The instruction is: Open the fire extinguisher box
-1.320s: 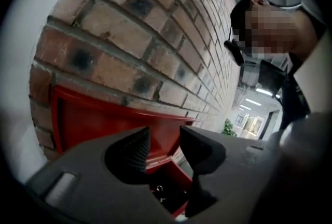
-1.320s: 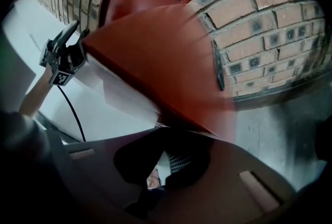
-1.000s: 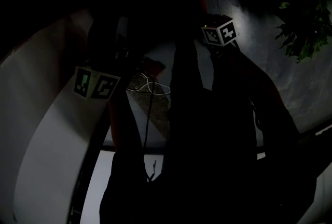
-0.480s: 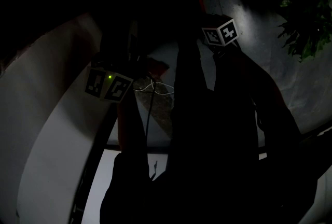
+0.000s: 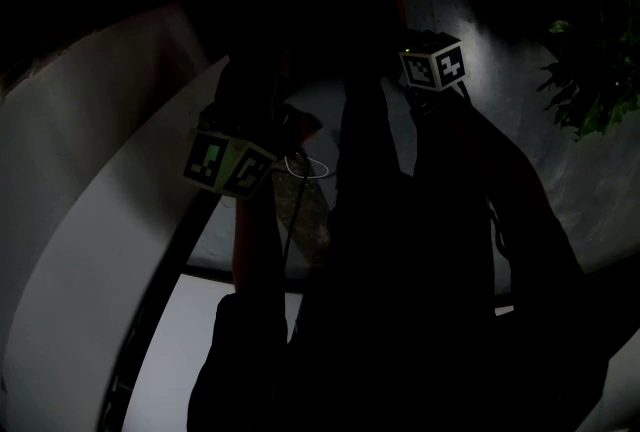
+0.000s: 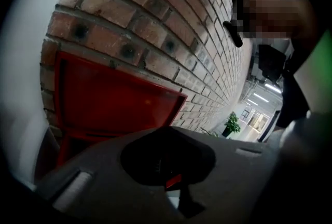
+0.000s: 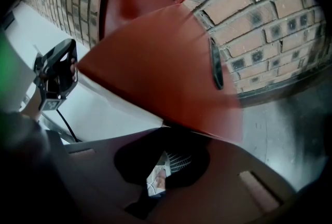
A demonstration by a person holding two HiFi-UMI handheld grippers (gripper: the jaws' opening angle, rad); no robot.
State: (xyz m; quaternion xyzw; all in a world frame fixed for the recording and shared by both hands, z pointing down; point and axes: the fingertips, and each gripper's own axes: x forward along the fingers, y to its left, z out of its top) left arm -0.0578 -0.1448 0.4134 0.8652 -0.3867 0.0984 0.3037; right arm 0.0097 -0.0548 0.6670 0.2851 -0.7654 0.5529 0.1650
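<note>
Fire extinguisher box door swung open. Right gripper seemingly pinches its lower edge. Left gripper pressed together. Next: widen, release.

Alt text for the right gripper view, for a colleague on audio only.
A red box door, swung out from the brick wall, fills the view, with a black handle slot on its face. The left gripper is beside its far corner.

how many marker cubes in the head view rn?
2. Left cube sits left of centre; right cube is higher, right of centre. View is very dark, so more could be hidden.
</note>
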